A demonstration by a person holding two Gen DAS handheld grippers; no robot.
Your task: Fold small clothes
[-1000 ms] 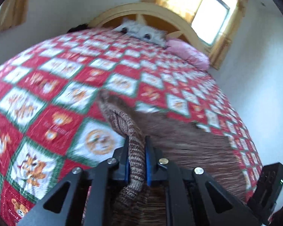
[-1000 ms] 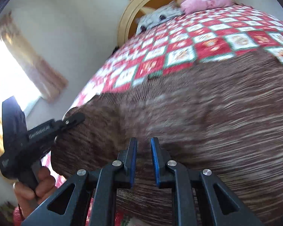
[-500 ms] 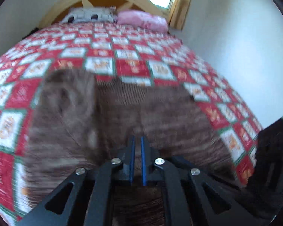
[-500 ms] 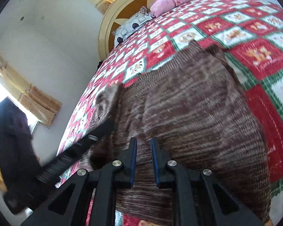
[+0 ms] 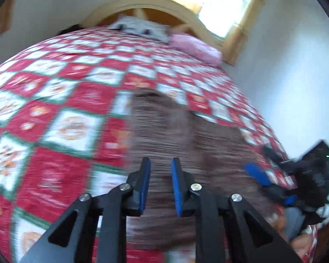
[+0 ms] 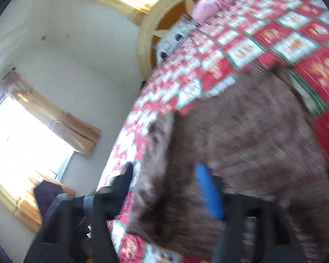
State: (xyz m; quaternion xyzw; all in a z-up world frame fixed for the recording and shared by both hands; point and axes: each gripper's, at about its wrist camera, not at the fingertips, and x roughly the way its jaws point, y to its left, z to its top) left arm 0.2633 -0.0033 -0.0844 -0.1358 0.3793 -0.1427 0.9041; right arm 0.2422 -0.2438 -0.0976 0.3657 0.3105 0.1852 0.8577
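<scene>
left wrist view, left to right: red, white and green patchwork quilt [image 5: 61, 131] across the bed; brown knit sweater [image 5: 186, 144] lying flat on the quilt, right of centre, blurred. left gripper [image 5: 160, 175] above the near part of the sweater, blue-padded fingers spread, gap bare of fabric. right gripper [image 5: 280, 182] at the right edge, over the sweater's right border, blue pad facing in, heavily blurred. far end: arched wooden headboard [image 5: 151, 4], grey-white patterned pillow [image 5: 140, 28], pink pillow [image 5: 197, 48], bright window [image 5: 228, 6] beyond.

right wrist view, left to right: curtained window [image 6: 22, 144] on the pale wall; left finger [image 6: 122, 179] of the right gripper [image 6: 164, 186] dark and smeared, beyond the sweater's left border over the quilt [image 6: 296, 35]; right finger with blue pad over the brown knit sweater [image 6: 252, 144]. fingers spread wide; grip on fabric cannot be told through the blur. sweater spread over the near corner of the bed, one narrower part lying along its left side. pink pillow [image 6: 215, 0] and headboard [image 6: 162, 17] at the top.
</scene>
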